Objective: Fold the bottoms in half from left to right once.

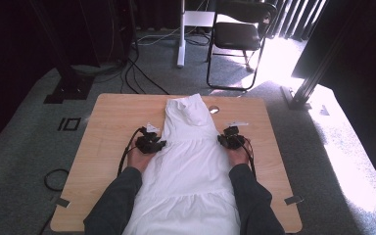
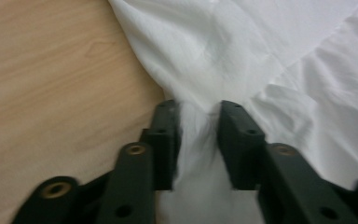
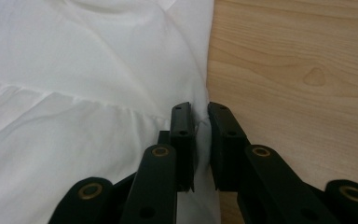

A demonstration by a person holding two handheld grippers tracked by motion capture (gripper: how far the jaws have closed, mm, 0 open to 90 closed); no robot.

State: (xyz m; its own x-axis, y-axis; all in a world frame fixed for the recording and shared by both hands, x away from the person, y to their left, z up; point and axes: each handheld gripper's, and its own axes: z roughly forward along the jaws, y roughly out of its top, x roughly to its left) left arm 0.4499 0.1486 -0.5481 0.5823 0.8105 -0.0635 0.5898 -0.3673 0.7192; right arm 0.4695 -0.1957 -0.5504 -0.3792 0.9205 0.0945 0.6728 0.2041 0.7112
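Note:
A white dress (image 1: 191, 156) lies flat along the middle of the wooden table (image 1: 117, 112), with its narrow top at the far end and its skirt hanging over the near edge. My left gripper (image 1: 151, 143) is at the dress's left edge near the waist. In the left gripper view the jaws (image 2: 198, 116) hold a bunched fold of the white fabric (image 2: 261, 56). My right gripper (image 1: 230, 139) is at the dress's right edge, level with the left one. In the right gripper view its jaws (image 3: 200, 112) stand close together, pinching the hem edge of the fabric (image 3: 74, 70).
Bare wood (image 2: 51, 70) lies outside the dress on the left and bare wood (image 3: 298, 70) on the right. A small round object (image 1: 214, 109) rests on the table near the dress top. On the carpet beyond the table are a black chair (image 1: 237, 34), a white post (image 1: 181, 34) and cables (image 1: 137, 78).

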